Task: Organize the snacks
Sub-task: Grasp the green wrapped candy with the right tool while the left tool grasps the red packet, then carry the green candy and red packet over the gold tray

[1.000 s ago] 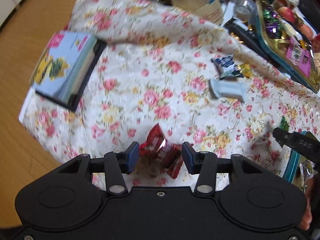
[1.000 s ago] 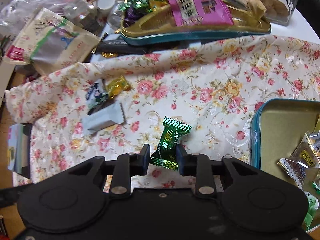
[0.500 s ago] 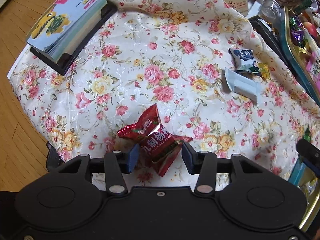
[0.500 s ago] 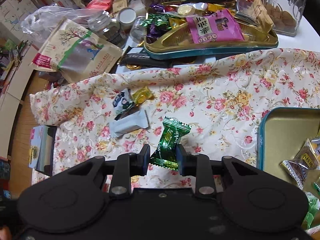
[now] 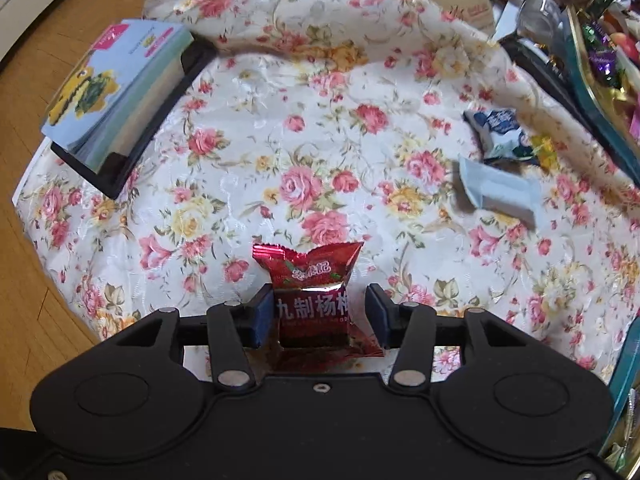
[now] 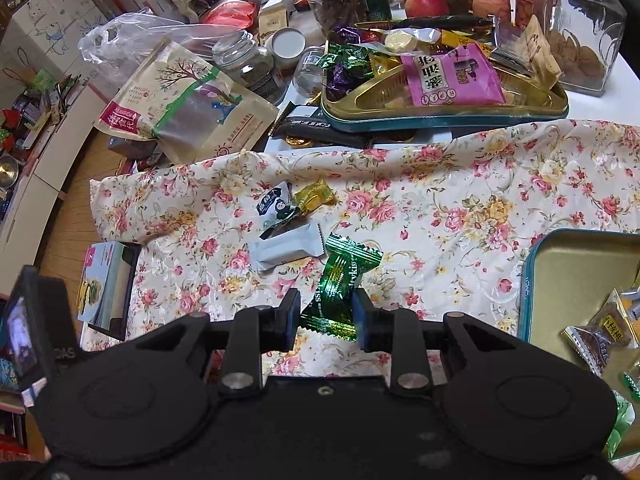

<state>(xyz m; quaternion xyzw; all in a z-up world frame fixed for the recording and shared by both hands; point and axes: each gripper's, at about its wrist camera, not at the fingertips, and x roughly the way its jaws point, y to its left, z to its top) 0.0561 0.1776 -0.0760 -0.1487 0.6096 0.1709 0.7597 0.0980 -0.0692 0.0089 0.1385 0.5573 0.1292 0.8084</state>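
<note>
the left gripper (image 5: 318,314) points almost straight down at the floral cloth (image 5: 320,152), and a red packet (image 5: 316,300) sits between its blue pads. the left pad touches the packet's edge; the right pad stands off it with a gap, and the jaws are opening, so the packet is not pinched and lies on the cloth. the right gripper (image 6: 325,314) is clenched on a green candy (image 6: 340,284), its pads pressing the wrapper's lower half while the twisted top sticks out ahead, clear of the cloth.

farther out on the cloth lie three more snacks close together: a grey bar (image 6: 286,246), a white-and-blue packet (image 6: 276,206) just beyond it, and a gold candy (image 6: 314,196) beside that one. in the right wrist view a teal tin (image 6: 528,280) with a gold inside sits at the right edge of the cloth, with a few wrapped snacks in its near corner. past the cloth's far edge a second tin (image 6: 440,118) is piled with sweets and a pink packet (image 6: 452,78). a stack of cards (image 5: 116,92) in a black holder rests on the cloth's left corner. a large pouch (image 6: 184,108), jars and apples crowd the table behind.
</note>
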